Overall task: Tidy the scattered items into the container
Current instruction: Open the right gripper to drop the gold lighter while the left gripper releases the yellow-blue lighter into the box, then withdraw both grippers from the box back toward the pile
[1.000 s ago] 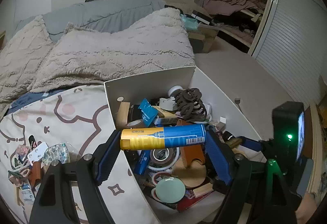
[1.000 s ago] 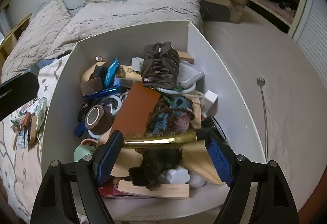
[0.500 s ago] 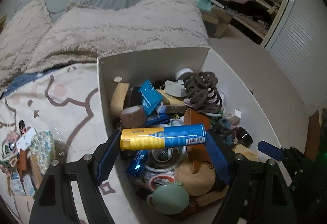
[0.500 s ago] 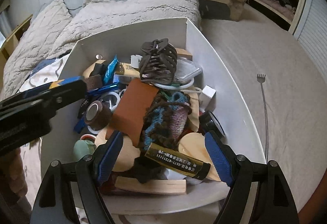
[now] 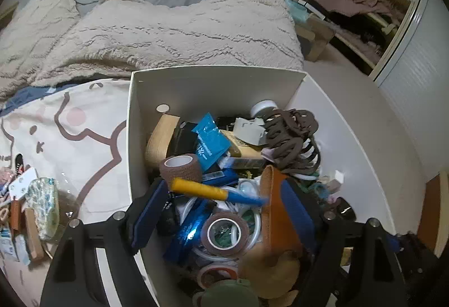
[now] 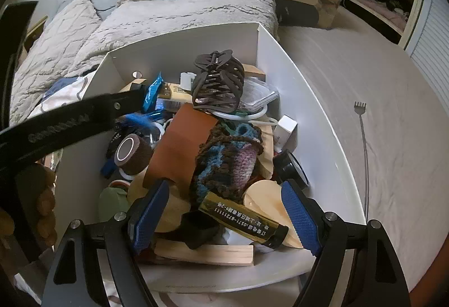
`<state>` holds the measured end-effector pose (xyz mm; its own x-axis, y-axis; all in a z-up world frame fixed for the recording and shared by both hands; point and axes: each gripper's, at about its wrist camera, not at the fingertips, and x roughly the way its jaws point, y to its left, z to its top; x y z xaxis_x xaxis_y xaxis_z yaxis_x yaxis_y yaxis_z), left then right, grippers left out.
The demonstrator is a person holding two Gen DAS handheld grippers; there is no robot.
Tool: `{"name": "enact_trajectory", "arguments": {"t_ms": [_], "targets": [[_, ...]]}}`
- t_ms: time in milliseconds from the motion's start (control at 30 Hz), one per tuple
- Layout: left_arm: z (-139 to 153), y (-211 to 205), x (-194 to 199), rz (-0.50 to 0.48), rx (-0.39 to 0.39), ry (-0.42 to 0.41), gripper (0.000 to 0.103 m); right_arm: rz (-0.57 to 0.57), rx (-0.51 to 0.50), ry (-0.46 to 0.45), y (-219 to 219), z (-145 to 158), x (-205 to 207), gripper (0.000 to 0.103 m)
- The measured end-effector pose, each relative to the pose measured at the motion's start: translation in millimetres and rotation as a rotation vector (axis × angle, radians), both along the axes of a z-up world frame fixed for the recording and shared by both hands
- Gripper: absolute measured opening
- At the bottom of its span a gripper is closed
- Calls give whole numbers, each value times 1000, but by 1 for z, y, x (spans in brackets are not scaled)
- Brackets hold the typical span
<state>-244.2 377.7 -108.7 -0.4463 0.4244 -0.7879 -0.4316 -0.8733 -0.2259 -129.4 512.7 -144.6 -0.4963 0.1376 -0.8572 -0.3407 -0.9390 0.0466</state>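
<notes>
In the left wrist view, the left gripper (image 5: 221, 211) sits at the bottom of the frame with its blue-padded jaws spread wide, holding nothing. Between and slightly above the jaws a yellow-and-blue tube (image 5: 216, 192) shows motion-blurred and tilted, its yellow end up-left by a brown bandage roll (image 5: 181, 168); whether it touches the pile beneath cannot be told. It lies inside the white box (image 5: 216, 85), which fills the centre of the frame and is crowded with things: a brown hair claw (image 5: 291, 138) at upper right, a blue sachet (image 5: 210, 143) near the middle, a brown tape ring (image 5: 226, 231) low in the centre and an orange-brown leather piece (image 5: 276, 209) against the right jaw. At the lower left edge, outside the box, a small heap of scattered items (image 5: 28, 209) lies on the cartoon-print bed sheet (image 5: 70, 138). A beige blanket (image 5: 168, 29) spreads across the top.

In the right wrist view, the right gripper (image 6: 221, 218) is at the bottom, jaws likewise wide apart and empty. Between them, low in the box (image 6: 317, 122), a gold-and-black tube (image 6: 244, 220) rests slanted on the pile, next to a crocheted pouch (image 6: 233, 158) just above it. The hair claw (image 6: 217, 82) sits upper centre, the bandage roll (image 6: 132, 151) at centre left. The left gripper's black body (image 6: 70, 122) crosses the left side of the frame, with the blue blur of the tube (image 6: 137, 120) at its tip. On the right, a metal back scratcher (image 6: 363, 144) lies on the bed.
</notes>
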Motion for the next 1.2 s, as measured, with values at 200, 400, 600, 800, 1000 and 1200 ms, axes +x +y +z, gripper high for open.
{"name": "enact_trajectory", "arguments": {"t_ms": [200,400,600,800,1000,1200], "targets": [[9,-2,6,-10,-38,51,93,-21,1,1,3,0,-1,82],[15,-8,11,-27,-78,104,93,-72,-7,41,8,6,1,82],[16,-16,15,-32,-94,119,93,-133,-26,81,14,10,3,82],[14,-23,17,-18,-112,133,97,-198,12,110,17,16,4,100],[12,-33,19,-15,-115,133,103,-249,28,147,22,22,5,103],[10,-40,19,-46,-140,130,103,-274,1,105,22,14,2,103]]}}
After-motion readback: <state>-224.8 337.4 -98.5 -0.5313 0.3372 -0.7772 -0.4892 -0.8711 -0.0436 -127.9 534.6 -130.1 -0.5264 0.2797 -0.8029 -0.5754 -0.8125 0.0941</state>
